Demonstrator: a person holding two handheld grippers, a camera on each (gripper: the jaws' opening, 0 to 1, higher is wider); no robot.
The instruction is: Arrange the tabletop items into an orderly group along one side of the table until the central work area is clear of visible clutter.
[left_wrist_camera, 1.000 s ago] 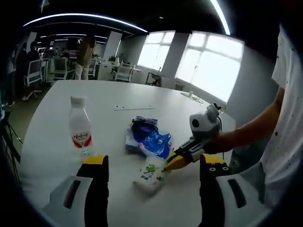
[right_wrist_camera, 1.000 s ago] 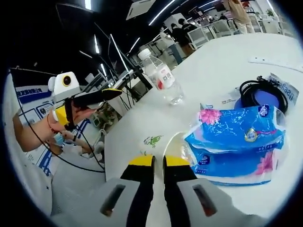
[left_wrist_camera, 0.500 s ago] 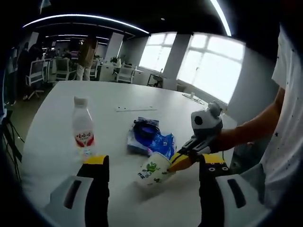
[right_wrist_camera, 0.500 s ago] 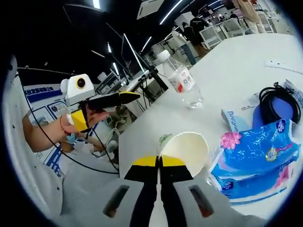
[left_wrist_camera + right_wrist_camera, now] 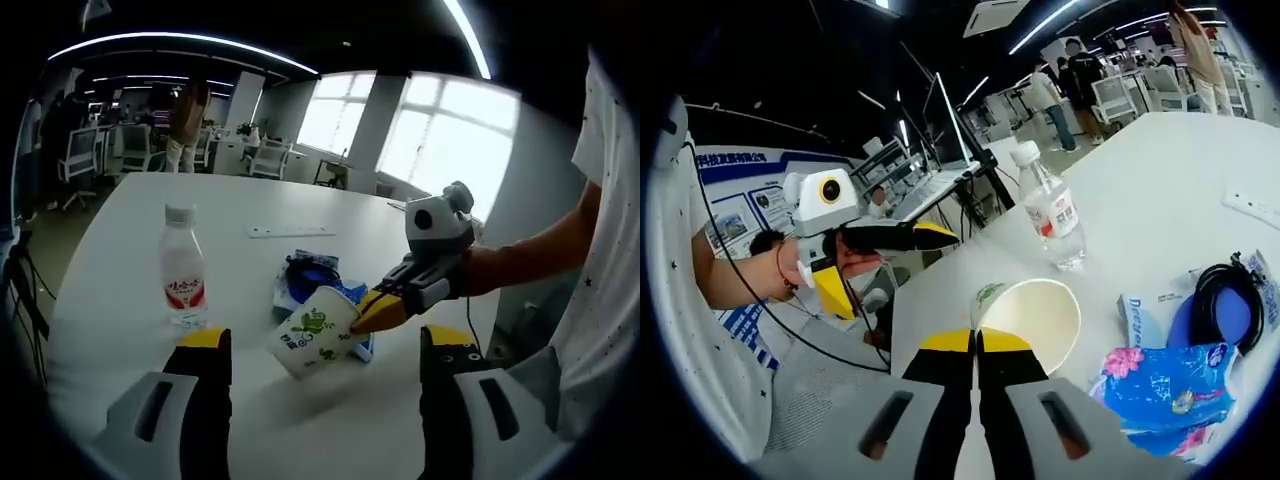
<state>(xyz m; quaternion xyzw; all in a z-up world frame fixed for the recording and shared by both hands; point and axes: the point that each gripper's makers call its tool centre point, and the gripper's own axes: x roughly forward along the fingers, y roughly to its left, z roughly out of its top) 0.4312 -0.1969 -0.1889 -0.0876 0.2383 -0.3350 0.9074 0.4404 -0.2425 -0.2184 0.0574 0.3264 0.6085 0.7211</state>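
A white paper cup (image 5: 310, 335) with a green print hangs tilted above the white table (image 5: 120, 220); my right gripper (image 5: 385, 308) is shut on its rim. In the right gripper view the shut jaws (image 5: 975, 342) pinch the rim of the cup (image 5: 1035, 315), whose open mouth faces the camera. My left gripper (image 5: 327, 340) stands open and empty near the table's front edge, and it appears as a yellow-tipped gripper (image 5: 930, 235) to the left of the cup. A clear water bottle (image 5: 183, 270) with a red label stands upright to the left of the cup.
A blue tissue pack (image 5: 348, 293) lies behind the cup, next to a black cable coiled on a blue pouch (image 5: 308, 270). A white strip (image 5: 288, 231) lies farther back. The right gripper view shows the bottle (image 5: 1050, 210), tissue pack (image 5: 1165, 400) and cable (image 5: 1230, 305). Chairs and people stand beyond the table.
The cup lay on its side on the table; the right gripper, shut on its rim, has lifted it clear and tilted it up. The left gripper stayed open.
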